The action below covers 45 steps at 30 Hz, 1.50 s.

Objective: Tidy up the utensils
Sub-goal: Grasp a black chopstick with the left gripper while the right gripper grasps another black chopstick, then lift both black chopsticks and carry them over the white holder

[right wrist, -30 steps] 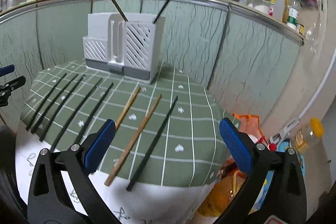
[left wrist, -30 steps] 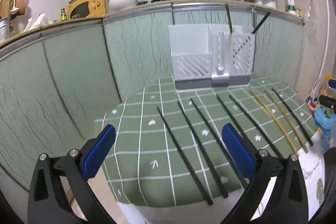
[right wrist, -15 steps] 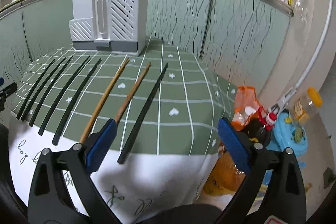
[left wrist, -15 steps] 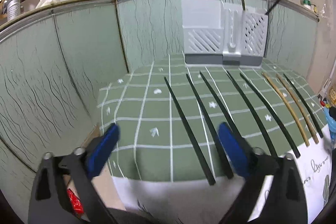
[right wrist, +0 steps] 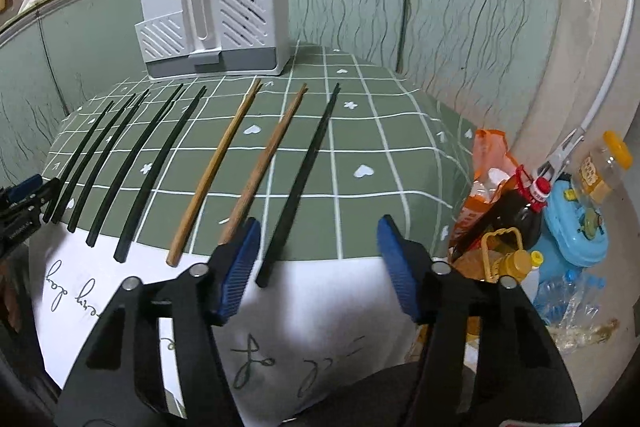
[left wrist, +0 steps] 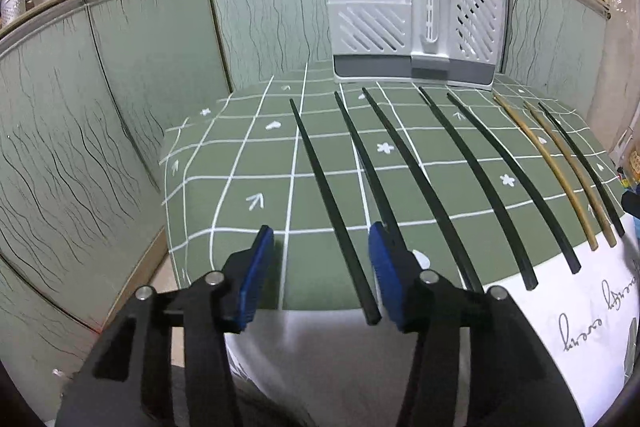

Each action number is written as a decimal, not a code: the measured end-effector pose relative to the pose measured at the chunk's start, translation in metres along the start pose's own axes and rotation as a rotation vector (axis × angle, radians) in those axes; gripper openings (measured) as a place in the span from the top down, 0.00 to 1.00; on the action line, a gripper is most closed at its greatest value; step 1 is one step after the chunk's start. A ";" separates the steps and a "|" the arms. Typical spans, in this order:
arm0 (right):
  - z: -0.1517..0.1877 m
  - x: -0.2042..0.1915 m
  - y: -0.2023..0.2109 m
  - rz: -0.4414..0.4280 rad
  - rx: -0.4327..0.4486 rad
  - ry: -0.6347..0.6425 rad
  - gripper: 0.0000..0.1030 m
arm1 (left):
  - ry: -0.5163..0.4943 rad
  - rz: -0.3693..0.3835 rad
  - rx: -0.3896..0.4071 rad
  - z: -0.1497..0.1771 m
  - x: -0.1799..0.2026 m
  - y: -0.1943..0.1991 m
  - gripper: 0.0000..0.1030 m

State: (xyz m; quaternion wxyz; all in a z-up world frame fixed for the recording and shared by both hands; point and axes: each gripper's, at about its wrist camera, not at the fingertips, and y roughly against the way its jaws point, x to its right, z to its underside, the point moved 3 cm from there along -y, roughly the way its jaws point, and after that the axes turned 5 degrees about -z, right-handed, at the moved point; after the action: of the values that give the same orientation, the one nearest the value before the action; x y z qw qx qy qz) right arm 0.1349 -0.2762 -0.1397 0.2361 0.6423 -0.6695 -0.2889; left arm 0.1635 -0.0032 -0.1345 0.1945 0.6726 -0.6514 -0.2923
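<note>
Eight chopsticks lie side by side on a green checked cloth (left wrist: 248,163), six black and two wooden, their tips pointing toward a white utensil holder (left wrist: 416,27) at the back. The left gripper (left wrist: 320,267) is closing; the outermost black chopstick (left wrist: 332,203) lies between its blue pads, not yet pinched. The right gripper (right wrist: 316,259) is also closing, with the black chopstick (right wrist: 304,179) at the opposite end of the row between its pads, untouched.
</note>
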 end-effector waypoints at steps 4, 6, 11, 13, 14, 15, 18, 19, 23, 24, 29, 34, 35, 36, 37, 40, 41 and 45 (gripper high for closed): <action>0.002 -0.009 -0.010 -0.002 -0.015 0.013 0.58 | 0.002 -0.006 -0.005 0.002 0.003 -0.003 0.66; 0.003 -0.011 -0.016 0.009 -0.028 0.008 0.66 | 0.005 -0.011 -0.002 0.003 0.004 -0.003 0.67; 0.005 -0.012 -0.024 0.047 -0.028 -0.006 0.83 | -0.002 -0.032 0.007 0.004 0.006 -0.002 0.77; 0.006 -0.012 -0.025 0.053 -0.024 -0.014 0.94 | 0.008 -0.042 0.011 0.004 0.004 -0.002 0.87; 0.005 -0.009 -0.025 0.054 -0.023 -0.023 0.94 | 0.014 -0.044 0.013 0.004 0.003 -0.002 0.90; 0.005 -0.007 -0.025 0.053 -0.023 -0.033 0.94 | 0.025 -0.040 0.015 0.004 0.002 -0.001 0.91; 0.004 -0.001 -0.025 0.064 -0.022 -0.065 0.94 | 0.037 -0.032 0.015 0.004 0.000 -0.001 0.92; 0.004 0.000 -0.024 0.065 -0.021 -0.073 0.94 | 0.043 -0.030 0.015 0.004 0.000 -0.001 0.92; 0.001 0.004 -0.018 0.045 -0.012 -0.090 0.94 | 0.060 -0.015 0.011 0.003 -0.004 0.000 0.93; 0.001 0.004 -0.015 0.042 -0.004 -0.090 0.94 | 0.061 -0.013 0.012 0.002 -0.004 0.001 0.92; -0.006 0.009 -0.001 0.004 0.020 -0.085 0.94 | 0.049 -0.006 0.043 -0.006 -0.011 0.013 0.92; -0.010 0.011 0.006 -0.021 0.017 -0.062 0.94 | 0.048 0.003 0.071 -0.017 -0.022 0.026 0.92; -0.012 0.011 0.009 -0.030 0.017 -0.060 0.94 | 0.050 0.004 0.074 -0.019 -0.024 0.028 0.92; -0.012 0.011 0.011 -0.025 0.017 -0.053 0.94 | 0.048 0.005 0.077 -0.022 -0.027 0.031 0.92; -0.013 0.010 0.013 -0.023 0.016 -0.041 0.94 | 0.048 0.011 0.078 -0.024 -0.029 0.033 0.92; -0.017 0.011 0.019 -0.025 0.026 -0.041 0.94 | 0.041 0.028 0.082 -0.029 -0.034 0.036 0.92; -0.018 0.012 0.020 -0.025 0.025 -0.038 0.94 | 0.036 0.037 0.085 -0.030 -0.035 0.037 0.92; -0.026 0.013 0.029 -0.038 0.044 -0.034 0.94 | 0.018 0.033 0.114 -0.037 -0.039 0.046 0.92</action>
State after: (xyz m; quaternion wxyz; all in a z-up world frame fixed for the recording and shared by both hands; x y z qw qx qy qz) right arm 0.1313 -0.2915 -0.1018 0.2046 0.6550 -0.6673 -0.2895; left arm 0.1526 0.0271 -0.0718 0.1666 0.6743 -0.6764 -0.2450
